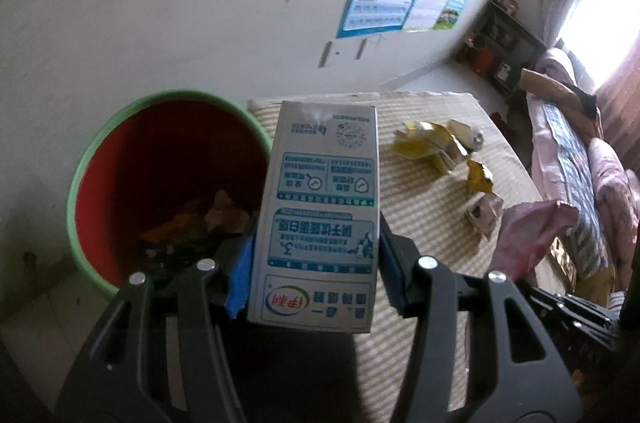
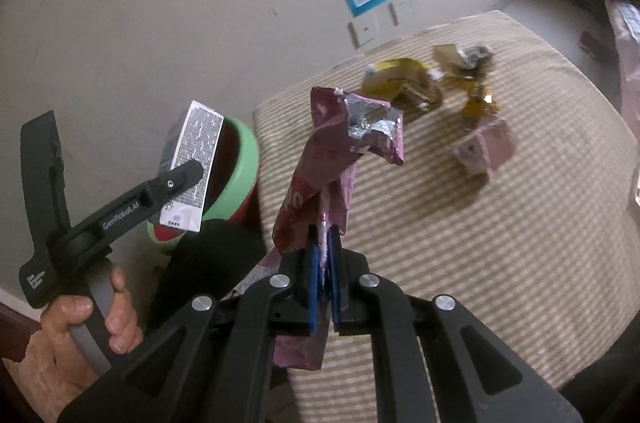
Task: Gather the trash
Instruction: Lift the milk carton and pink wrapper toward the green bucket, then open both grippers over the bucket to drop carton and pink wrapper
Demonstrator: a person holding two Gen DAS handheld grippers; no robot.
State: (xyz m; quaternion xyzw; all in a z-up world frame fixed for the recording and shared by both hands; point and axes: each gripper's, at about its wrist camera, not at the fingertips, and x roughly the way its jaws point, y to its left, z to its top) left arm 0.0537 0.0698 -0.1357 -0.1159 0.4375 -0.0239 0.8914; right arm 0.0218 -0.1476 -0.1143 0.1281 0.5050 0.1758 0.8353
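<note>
Both hand-held grippers tilt downward, left (image 1: 316,263) clamping carton (image 1: 320,207), right (image 2: 325,279) wrapper (image 2: 340,151).

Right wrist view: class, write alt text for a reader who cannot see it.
The right gripper pinches a crumpled purple snack wrapper above a striped table strewn with more wrappers. At left, the left gripper holds a milk carton by a green-rimmed bin.
</note>
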